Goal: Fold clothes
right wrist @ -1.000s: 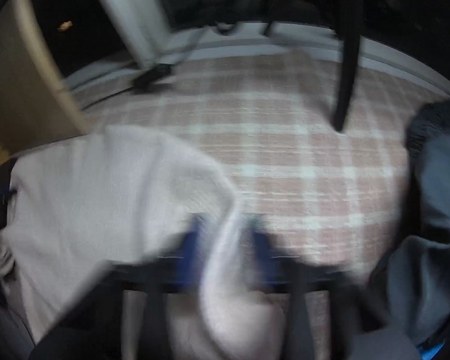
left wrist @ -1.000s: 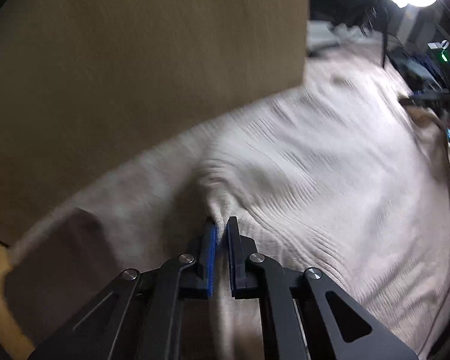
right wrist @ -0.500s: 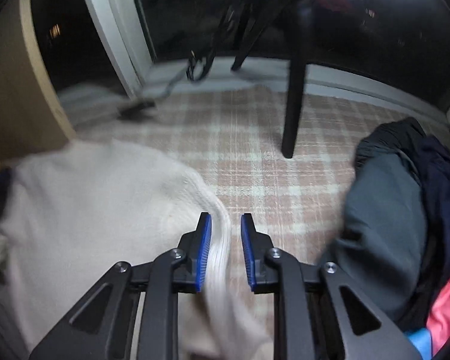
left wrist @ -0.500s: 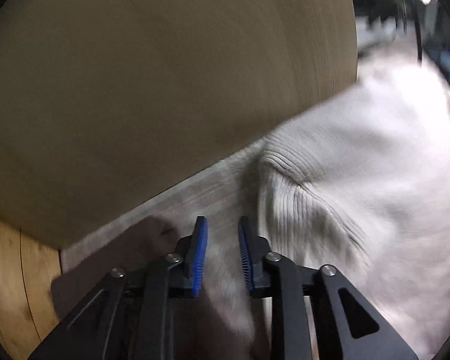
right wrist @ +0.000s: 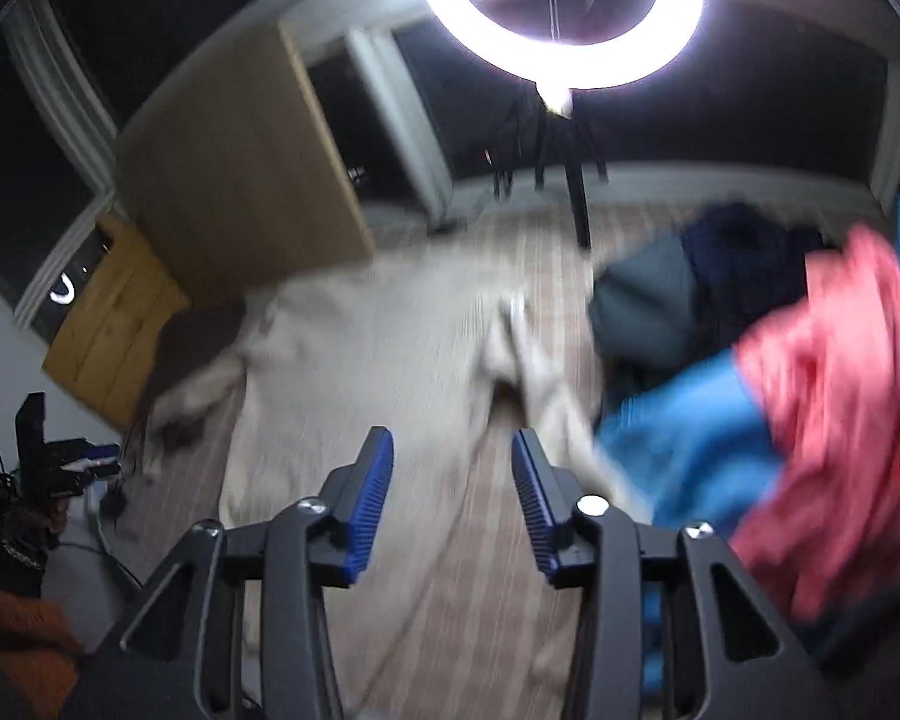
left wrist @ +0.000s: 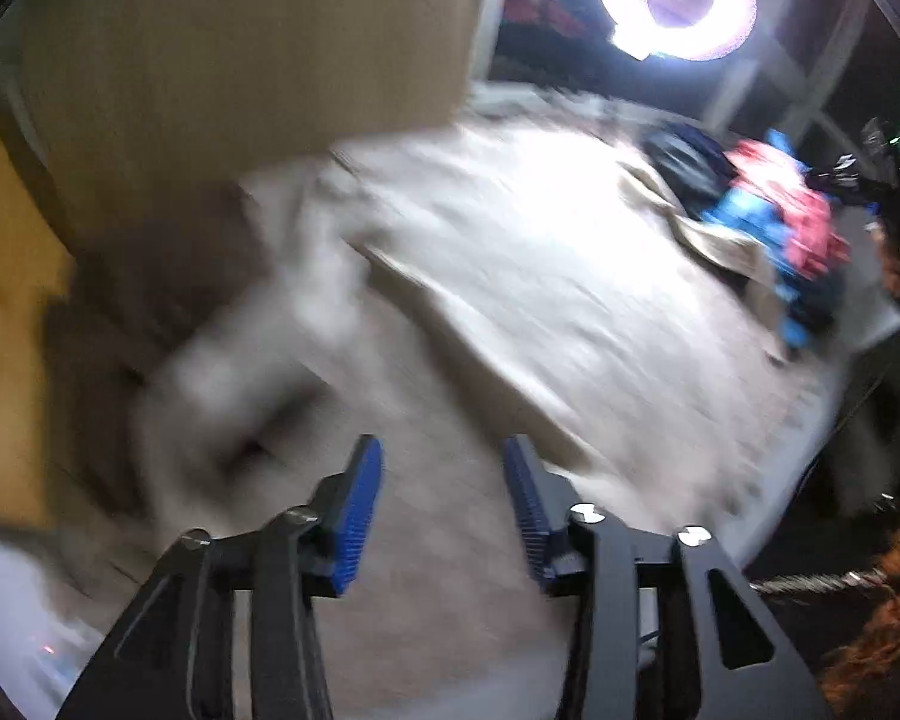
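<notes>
Both sets of jaws now stand wide and hold nothing: the left gripper [left wrist: 444, 498] and right gripper [right wrist: 453, 486], each narrow around a fold of the cream sweater [right wrist: 378, 360] half a second ago, have let go and lifted back. By my reading that ends one fold, though blur hides how neatly it lies. It rests spread on the checked rug [right wrist: 540, 228], its left edge near the wooden panel [right wrist: 240, 180], its right edge just beside the pile of clothes [right wrist: 810, 360]. Farther off a ring light [right wrist: 561, 12] stands; open rug lies between.
</notes>
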{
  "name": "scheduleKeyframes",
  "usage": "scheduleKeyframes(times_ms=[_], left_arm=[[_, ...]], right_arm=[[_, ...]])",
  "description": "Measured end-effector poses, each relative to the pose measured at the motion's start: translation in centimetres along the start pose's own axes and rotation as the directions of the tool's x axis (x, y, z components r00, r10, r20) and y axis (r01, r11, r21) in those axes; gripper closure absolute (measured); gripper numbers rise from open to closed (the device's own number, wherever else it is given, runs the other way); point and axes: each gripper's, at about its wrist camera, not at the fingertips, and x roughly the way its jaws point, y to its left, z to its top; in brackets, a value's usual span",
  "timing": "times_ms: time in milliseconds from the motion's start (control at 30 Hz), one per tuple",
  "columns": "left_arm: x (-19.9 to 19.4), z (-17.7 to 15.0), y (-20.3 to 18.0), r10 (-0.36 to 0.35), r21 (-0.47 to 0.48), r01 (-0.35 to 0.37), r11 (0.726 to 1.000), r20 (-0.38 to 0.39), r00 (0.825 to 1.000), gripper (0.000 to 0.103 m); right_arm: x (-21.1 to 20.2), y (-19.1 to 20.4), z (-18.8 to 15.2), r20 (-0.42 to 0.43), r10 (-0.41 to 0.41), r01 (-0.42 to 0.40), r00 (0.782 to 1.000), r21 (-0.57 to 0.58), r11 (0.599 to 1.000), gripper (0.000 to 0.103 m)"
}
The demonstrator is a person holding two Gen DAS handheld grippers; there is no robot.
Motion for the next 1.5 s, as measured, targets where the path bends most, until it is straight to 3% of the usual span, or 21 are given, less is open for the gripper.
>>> scheduleKeyframes(times_ms=[67,200,267,367,400,433,467,567,700,833,1000,1033,1100,1133,1167,1233,1267,1300,1333,1500], left_arm=[[3.0,-1.9,-3.5,-0.041,0.001,0.041,0.999,-0.06,0.997,0.059],[7.6,-4.4,-5.7,0.035,-0.031,-0.04,0.999,-0.146,0.989,0.059],[8.6,-4.8,-6.1,0.021,-0.049,-0.029,0.998,-0.155,0.988,0.059],[9.8,-5.2,-6.6,-0.017,-0.077,0.005,0.997,-0.157,0.987,0.064],[10.2,-5.3,-6.8,-0.029,-0.086,0.016,0.996,-0.158,0.987,0.069],[10.6,-5.4,-7.0,-0.042,-0.095,0.027,0.995,-0.159,0.986,0.092],[11.0,-5.6,-7.2,-0.055,-0.105,0.038,0.994,-0.159,0.986,0.101],[9.0,-5.1,-7.4,-0.056,-0.097,0.046,0.994,-0.101,0.993,0.1],[4.8,-4.8,-4.1,0.012,-0.174,-0.01,0.985,0.006,1.0,0.1],[5.0,-5.8,-2.1,0.102,-0.215,-0.109,0.97,-0.044,0.994,0.103],[4.4,-6.5,-0.9,0.053,-0.217,-0.065,0.974,-0.061,0.997,0.103],[4.3,-6.6,-0.5,0.034,-0.221,-0.048,0.974,-0.068,0.997,0.1],[4.3,-7.0,-1.3,0.016,-0.225,-0.039,0.974,-0.105,0.994,0.075],[4.4,-7.1,-2.0,0.008,-0.216,-0.032,0.976,-0.115,0.993,0.056],[4.6,-7.1,-2.6,-0.004,-0.202,-0.021,0.979,-0.122,0.993,0.049],[5.3,-7.2,-3.8,-0.018,-0.161,-0.003,0.987,-0.131,0.991,0.049],[5.7,-7.3,-4.3,-0.025,-0.139,0.006,0.99,-0.135,0.991,0.05],[5.9,-7.3,-4.6,-0.028,-0.133,0.01,0.991,-0.137,0.99,0.051],[6.0,-7.3,-4.7,-0.031,-0.134,0.012,0.991,-0.139,0.99,0.053],[6.3,-7.1,-5.1,-0.045,-0.141,0.025,0.99,-0.145,0.988,0.05]], right_arm=[[2.2,0.1,-4.1,-0.066,-0.002,0.003,0.998,0.028,1.0,0.062],[8.3,0.7,-12.6,-0.225,0.017,0.005,0.974,0.096,0.995,0.062],[10.2,1.5,-15.1,-0.261,0.056,-0.031,0.964,0.101,0.994,0.062],[11.4,3.2,-17.7,-0.291,0.032,-0.024,0.956,0.03,0.999,0.062],[11.4,3.4,-18.1,-0.297,0.042,-0.036,0.954,0.026,0.999,0.062],[11.4,3.6,-18.6,-0.303,0.052,-0.047,0.951,0.022,0.999,0.062],[11.3,3.7,-18.8,-0.302,0.066,-0.061,0.951,0.026,0.998,0.062],[10.7,3.8,-19.0,-0.283,0.071,-0.064,0.957,0.033,0.997,0.062],[10.2,3.9,-18.8,-0.243,0.111,-0.098,0.964,0.062,0.993,0.062],[11.3,5.8,-19.6,-0.254,0.095,-0.096,0.962,0.011,0.995,0.062],[12.9,8.4,-21.3,-0.274,0.078,-0.098,0.958,-0.06,0.993,0.062],[13.0,8.7,-21.6,-0.272,0.068,-0.091,0.96,-0.073,0.993,0.062],[13.1,9.3,-22.2,-0.266,0.047,-0.076,0.963,-0.1,0.992,0.062],[13.2,9.5,-22.1,-0.264,0.038,-0.069,0.964,-0.107,0.992,0.062],[13.2,9.7,-22.0,-0.261,0.03,-0.061,0.965,-0.115,0.991,0.062],[13.2,10.1,-21.8,-0.255,0.012,-0.047,0.967,-0.13,0.99,0.062],[13.3,10.4,-21.8,-0.252,0.003,-0.04,0.968,-0.138,0.99,0.068],[13.3,10.6,-21.7,-0.249,-0.005,-0.032,0.968,-0.146,0.989,0.085],[13.3,10.8,-21.6,-0.246,-0.014,-0.025,0.969,-0.153,0.988,0.092],[12.3,11.4,-20.4,-0.209,-0.047,0.009,0.977,-0.18,0.984,0.097]])
